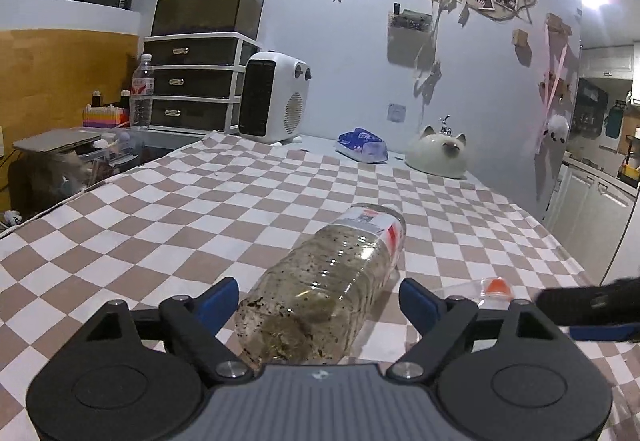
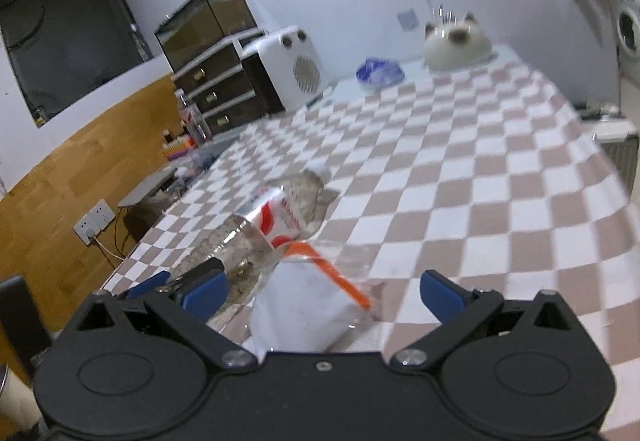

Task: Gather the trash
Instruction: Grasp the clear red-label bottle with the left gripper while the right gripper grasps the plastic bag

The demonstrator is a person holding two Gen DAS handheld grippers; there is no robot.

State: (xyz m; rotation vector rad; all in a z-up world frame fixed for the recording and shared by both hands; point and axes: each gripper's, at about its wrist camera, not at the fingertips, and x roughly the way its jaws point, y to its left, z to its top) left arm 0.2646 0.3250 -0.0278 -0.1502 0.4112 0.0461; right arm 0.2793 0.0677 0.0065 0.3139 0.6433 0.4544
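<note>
A dirty clear plastic bottle [image 1: 332, 273] with a red and white label lies on its side on the checkered tablecloth [image 1: 160, 221]. Its base points at me, between the blue pads of my left gripper [image 1: 318, 301]. The left pad sits against the bottle and the right pad stands a little off it. In the right wrist view the same bottle [image 2: 280, 217] lies ahead on the left. A white and clear plastic container [image 2: 308, 305] with an orange band lies between the wide-open fingers of my right gripper [image 2: 322, 293], untouched. The right gripper [image 1: 588, 301] shows at the left wrist view's right edge.
At the back of the table stand a white heater [image 1: 276, 101], a blue tissue pack [image 1: 362, 145] and a cat-shaped ceramic dish [image 1: 438, 155]. A drawer unit [image 1: 196, 81] and an upright water bottle [image 1: 142, 93] stand at the back left. The table's edge [image 1: 560, 241] drops off on the right.
</note>
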